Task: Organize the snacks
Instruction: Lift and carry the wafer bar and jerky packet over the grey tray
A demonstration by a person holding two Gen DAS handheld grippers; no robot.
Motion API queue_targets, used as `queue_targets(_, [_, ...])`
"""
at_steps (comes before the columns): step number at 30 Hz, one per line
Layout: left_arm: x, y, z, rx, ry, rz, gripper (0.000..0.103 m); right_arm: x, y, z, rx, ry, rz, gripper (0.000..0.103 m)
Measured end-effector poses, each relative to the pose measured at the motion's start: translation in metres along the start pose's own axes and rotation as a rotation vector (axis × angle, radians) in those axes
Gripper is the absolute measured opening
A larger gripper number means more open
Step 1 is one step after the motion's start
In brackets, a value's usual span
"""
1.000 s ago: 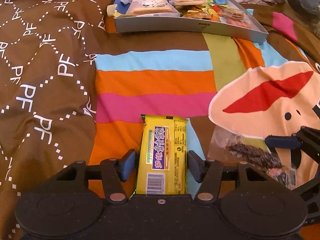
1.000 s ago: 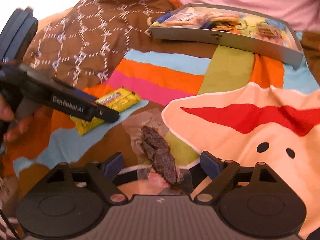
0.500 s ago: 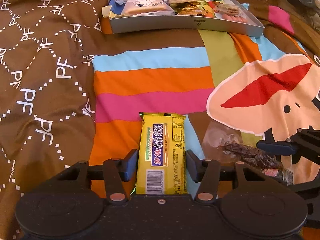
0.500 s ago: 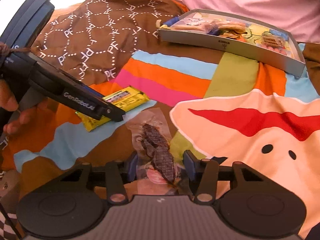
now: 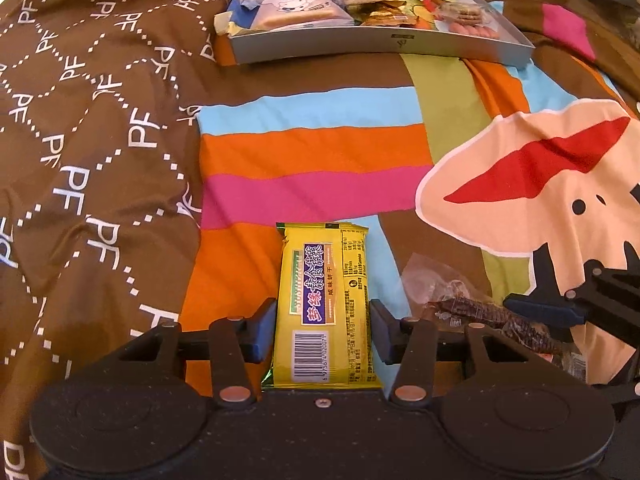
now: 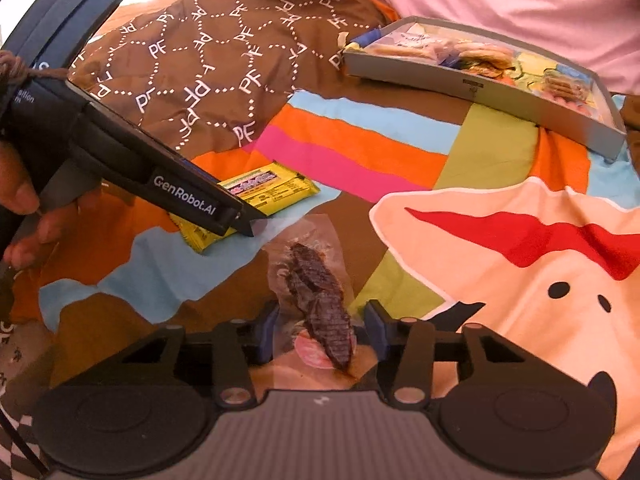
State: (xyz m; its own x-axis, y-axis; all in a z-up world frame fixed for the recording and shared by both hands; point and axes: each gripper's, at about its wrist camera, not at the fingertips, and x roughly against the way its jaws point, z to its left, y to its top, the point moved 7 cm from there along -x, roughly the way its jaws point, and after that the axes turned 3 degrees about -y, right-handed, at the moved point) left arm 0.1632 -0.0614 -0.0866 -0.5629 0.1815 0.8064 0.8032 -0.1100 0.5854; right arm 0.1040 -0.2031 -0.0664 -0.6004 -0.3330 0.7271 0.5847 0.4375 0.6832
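My left gripper [image 5: 322, 330] has its blue-padded fingers [image 5: 264, 330] closed against both long edges of the yellow foil biscuit packet [image 5: 324, 308]. To its right, a clear wrapper of dark dried meat [image 5: 492, 316] lies on the striped bedspread [image 5: 312, 148]. The grey cardboard snack tray [image 5: 380, 42] sits well apart, ahead.

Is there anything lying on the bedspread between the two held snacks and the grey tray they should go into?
Nothing visible does. The yellow biscuit pack sits between the left tongs, the clear jerky packet between the right tongs. Only bare striped bedspread lies before the grey tray.
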Motion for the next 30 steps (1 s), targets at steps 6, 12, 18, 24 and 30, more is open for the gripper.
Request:
queue_targets(6, [0.005,-0.001,-0.004,0.007,0.003,-0.001,0.05,0.011,0.0,0.014,0.12,-0.144,-0.059,0.047])
queue_targets(12, [0.015,0.001,-0.013,-0.022,0.011,-0.039,0.05,0.02,0.002,0.014,0.159,-0.235,-0.098,0.047])
queue_targets(18, [0.029,0.007,-0.027,-0.074,0.014,-0.094,0.05,0.028,0.007,0.003,0.166,-0.315,-0.129,0.047])
queue_targets(24, [0.04,0.014,-0.035,-0.097,0.025,-0.138,0.05,0.039,0.01,0.0,0.198,-0.379,-0.173,0.047])
queue_targets(30, [0.052,0.026,-0.037,-0.082,0.023,-0.182,0.05,0.045,0.013,-0.003,0.2,-0.401,-0.19,0.047])
